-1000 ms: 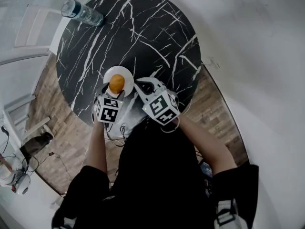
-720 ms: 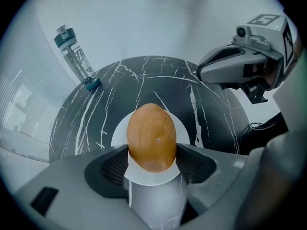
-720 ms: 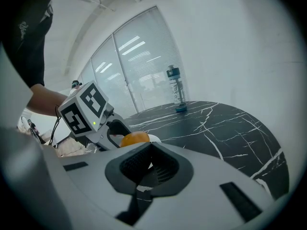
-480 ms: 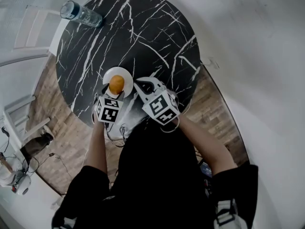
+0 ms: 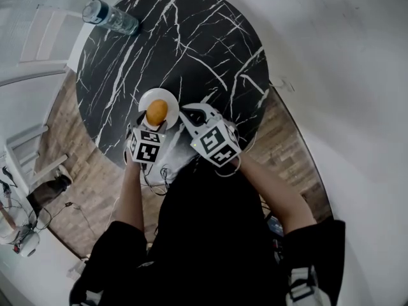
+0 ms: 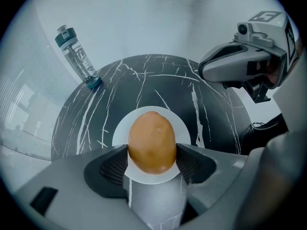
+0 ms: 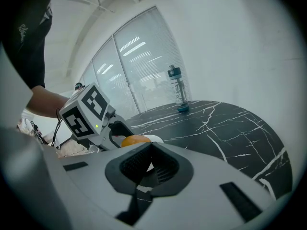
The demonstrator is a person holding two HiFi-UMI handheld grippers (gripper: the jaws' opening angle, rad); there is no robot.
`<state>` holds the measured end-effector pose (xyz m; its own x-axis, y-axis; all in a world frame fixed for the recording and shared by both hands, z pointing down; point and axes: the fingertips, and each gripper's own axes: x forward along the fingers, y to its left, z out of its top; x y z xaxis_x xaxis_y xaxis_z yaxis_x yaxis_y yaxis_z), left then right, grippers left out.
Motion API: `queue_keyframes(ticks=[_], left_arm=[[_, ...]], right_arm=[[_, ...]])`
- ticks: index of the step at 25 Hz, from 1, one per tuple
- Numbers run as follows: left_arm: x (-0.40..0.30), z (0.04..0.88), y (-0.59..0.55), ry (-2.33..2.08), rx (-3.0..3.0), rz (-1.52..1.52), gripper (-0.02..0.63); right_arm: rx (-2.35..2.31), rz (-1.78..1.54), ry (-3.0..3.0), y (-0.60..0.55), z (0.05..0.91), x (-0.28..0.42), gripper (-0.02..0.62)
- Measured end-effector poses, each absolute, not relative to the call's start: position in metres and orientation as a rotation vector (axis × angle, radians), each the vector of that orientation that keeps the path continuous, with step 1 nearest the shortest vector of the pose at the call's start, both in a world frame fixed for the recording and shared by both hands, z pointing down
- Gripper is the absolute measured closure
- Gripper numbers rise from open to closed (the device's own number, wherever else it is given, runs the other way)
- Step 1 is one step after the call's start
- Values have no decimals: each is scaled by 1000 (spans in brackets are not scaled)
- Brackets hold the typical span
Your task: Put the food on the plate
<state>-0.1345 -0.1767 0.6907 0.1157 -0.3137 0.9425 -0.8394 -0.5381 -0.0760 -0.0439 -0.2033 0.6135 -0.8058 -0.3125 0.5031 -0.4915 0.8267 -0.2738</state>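
Note:
An orange-brown, egg-shaped piece of food (image 6: pixel 151 138) sits between the pads of my left gripper (image 6: pixel 152 152), which is shut on it. The food is over the small white plate (image 6: pixel 185 128) on the black marble table; I cannot tell whether it rests on the plate. From the head view, the food (image 5: pixel 157 111) covers the near half of the plate (image 5: pixel 167 98), with the left gripper (image 5: pixel 155 125) just behind it. My right gripper (image 7: pixel 148 145) is shut and empty, held beside the plate to the right (image 5: pixel 189 113).
A clear water bottle (image 5: pixel 109 16) with a teal cap stands at the far left edge of the round black marble table (image 5: pixel 191 43). Wooden floor, cables and white furniture lie beyond the table's near-left edge.

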Motion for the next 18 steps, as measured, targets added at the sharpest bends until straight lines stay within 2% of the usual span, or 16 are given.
queue_keyframes(ticks=[18], left_arm=[[-137,649,-168,-1257,1920,1302,301]], right_arm=[[596,516,-2604,-187,595,-49,598]])
